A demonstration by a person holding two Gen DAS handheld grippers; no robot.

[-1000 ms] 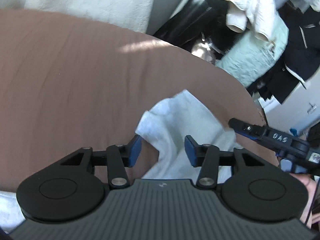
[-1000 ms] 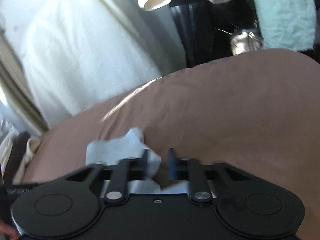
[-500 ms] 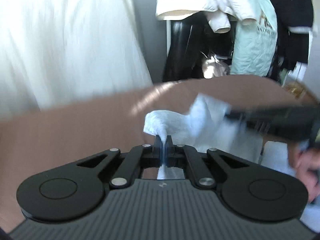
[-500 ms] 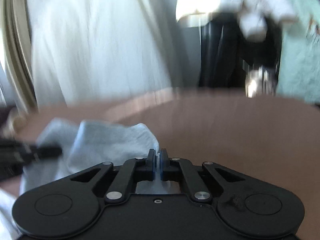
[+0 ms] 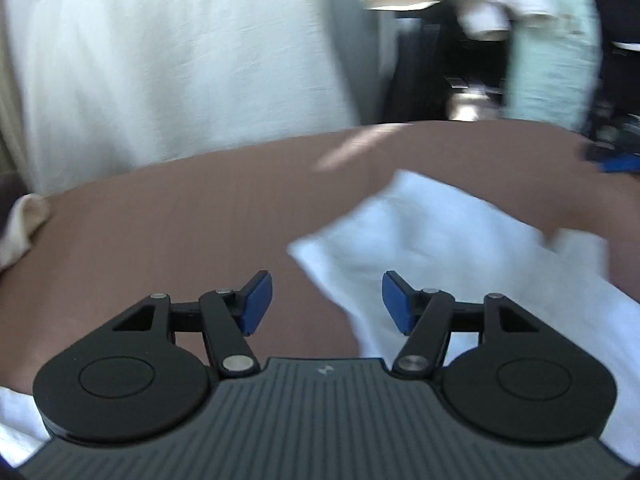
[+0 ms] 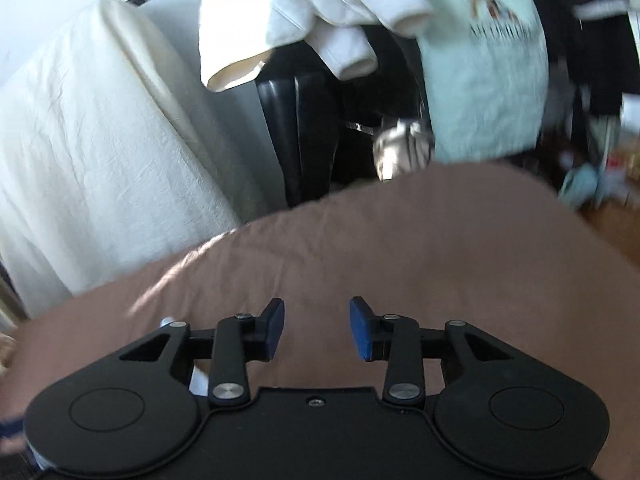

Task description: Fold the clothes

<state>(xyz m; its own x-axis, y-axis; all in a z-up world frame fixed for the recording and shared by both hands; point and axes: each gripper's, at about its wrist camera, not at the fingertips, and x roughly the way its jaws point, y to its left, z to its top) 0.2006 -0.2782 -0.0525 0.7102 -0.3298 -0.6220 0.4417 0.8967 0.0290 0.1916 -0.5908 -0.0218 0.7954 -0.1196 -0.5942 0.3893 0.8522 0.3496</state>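
A white cloth (image 5: 452, 240) lies spread on the brown bed cover (image 5: 180, 220), to the right of centre in the left wrist view. My left gripper (image 5: 327, 302) is open and empty, with the cloth's near edge just ahead of its right finger. My right gripper (image 6: 317, 328) is open and empty over bare brown cover (image 6: 400, 248). Only a small white sliver of cloth (image 6: 198, 380) shows behind its left finger. The right gripper's blurred blue tip (image 5: 612, 156) shows at the right edge of the left wrist view.
A white draped sheet (image 6: 80, 152) hangs beyond the far edge of the bed. Hanging clothes (image 6: 320, 16) and a pale green garment (image 6: 480, 80) crowd the back, with a black chair (image 6: 304, 128) below. A cream cloth (image 5: 24, 220) lies at the left edge.
Half a second ago both grippers were shut on the white cloth and held it up. Now both have opened and the cloth lies flat on the cover.
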